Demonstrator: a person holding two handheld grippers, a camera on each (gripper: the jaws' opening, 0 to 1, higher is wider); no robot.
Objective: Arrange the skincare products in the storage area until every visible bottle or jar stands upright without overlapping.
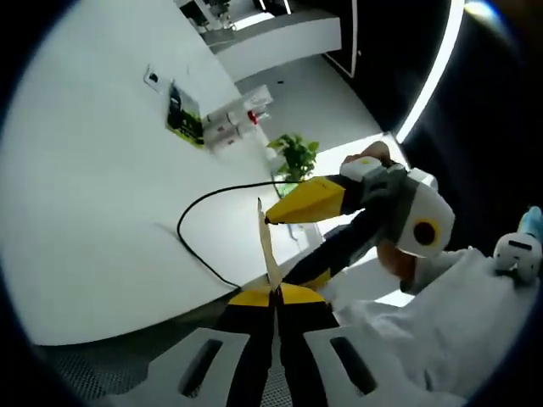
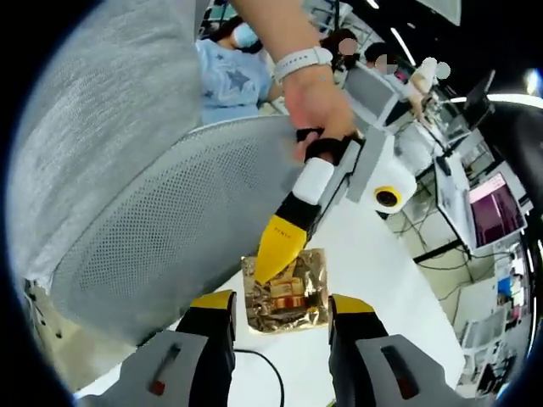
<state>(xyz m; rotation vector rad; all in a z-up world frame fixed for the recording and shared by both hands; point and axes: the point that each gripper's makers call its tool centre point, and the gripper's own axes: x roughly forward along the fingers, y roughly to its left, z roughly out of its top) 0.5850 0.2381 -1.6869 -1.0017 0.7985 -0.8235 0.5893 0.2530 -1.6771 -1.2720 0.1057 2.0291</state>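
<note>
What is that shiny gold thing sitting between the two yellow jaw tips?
In the right gripper view, a crinkled gold foil packet sits between the right gripper jaws, and the left gripper's yellow tip overlaps its top edge.

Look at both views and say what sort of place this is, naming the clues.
Probably an office or lab workroom: monitors on desks with cables, a mesh office chair, a long white table and a potted plant by it. Other people sit in the background.

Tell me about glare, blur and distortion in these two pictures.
Left gripper view: fisheye bends the wall; a bright light strip glares; the boxes on the wall look smeared. Right gripper view: the gold sachet glints; the chair back curves.
</note>
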